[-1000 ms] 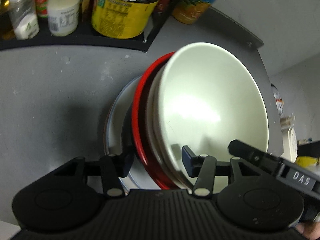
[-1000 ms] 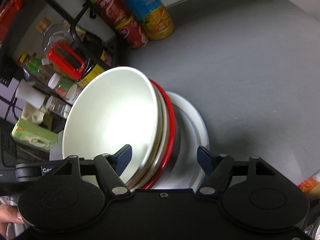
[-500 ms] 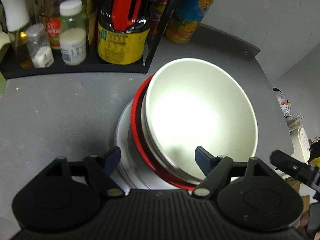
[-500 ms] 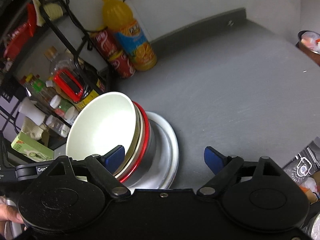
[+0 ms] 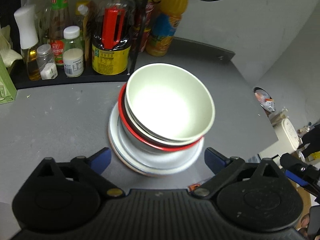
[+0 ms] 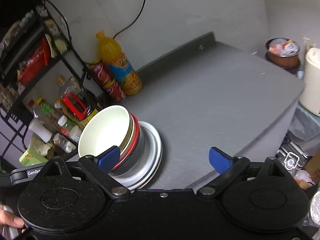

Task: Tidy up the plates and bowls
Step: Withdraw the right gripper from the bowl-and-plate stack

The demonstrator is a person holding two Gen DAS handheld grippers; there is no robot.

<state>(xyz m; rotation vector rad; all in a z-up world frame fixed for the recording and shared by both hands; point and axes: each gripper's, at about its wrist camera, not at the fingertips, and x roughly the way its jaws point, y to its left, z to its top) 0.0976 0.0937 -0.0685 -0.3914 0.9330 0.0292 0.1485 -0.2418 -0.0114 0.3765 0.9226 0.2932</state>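
A stack of dishes stands on the grey counter [image 5: 50, 120]. A cream bowl [image 5: 170, 108] sits on top, tilted, over a red-rimmed bowl [image 5: 128, 118], a metal bowl and white plates [image 5: 160, 160]. My left gripper [image 5: 158, 158] is open and empty, drawn back just in front of the stack. In the right wrist view the cream bowl [image 6: 104, 130] and the plates [image 6: 154, 146] sit at the left. My right gripper [image 6: 164, 158] is open and empty, above and short of the stack, with its left fingertip [image 6: 108, 157] in front of the bowl rims.
A black rack [image 5: 60, 76] with sauce and oil bottles stands behind the stack. An orange juice bottle [image 6: 118, 64] and red cans [image 6: 108, 82] stand by the wall. The counter edge [image 6: 280, 120] drops off at the right, with a cup [image 6: 283, 53] and clutter beyond.
Both grippers have opened wide, let go of the bowl rims and pulled back up and away from the stack. The stack stays in place with the bowls tilted.
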